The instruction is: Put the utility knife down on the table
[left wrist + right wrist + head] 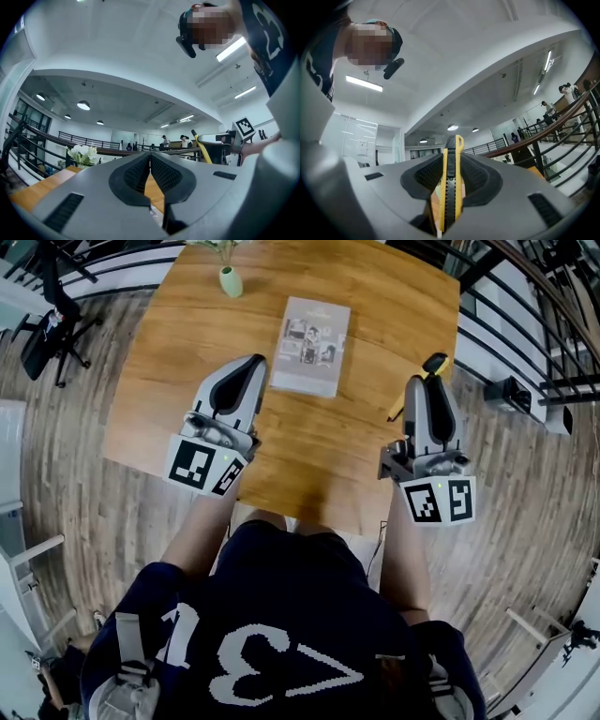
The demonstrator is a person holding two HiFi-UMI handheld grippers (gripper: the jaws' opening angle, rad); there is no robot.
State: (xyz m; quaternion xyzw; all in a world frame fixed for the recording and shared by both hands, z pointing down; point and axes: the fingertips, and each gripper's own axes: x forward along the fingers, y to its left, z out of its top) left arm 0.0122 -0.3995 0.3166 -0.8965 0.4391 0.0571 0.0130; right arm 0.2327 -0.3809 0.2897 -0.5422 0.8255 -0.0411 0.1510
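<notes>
Knife (449, 197) is clamped in R tongs (427, 382), right of booklet (311, 345), by surface (309, 451) edge; L tongs (150, 172) are pressed together, empty. If released high or tilted, it could be bounced off onto floor (525, 521).

Wooden table (394, 320) with booklet (310, 345) and green vase (230, 281)

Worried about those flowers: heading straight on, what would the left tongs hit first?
Probably nothing near: the left tongs aim over the table, the flowers sit left; only a far railing lies ahead.
</notes>
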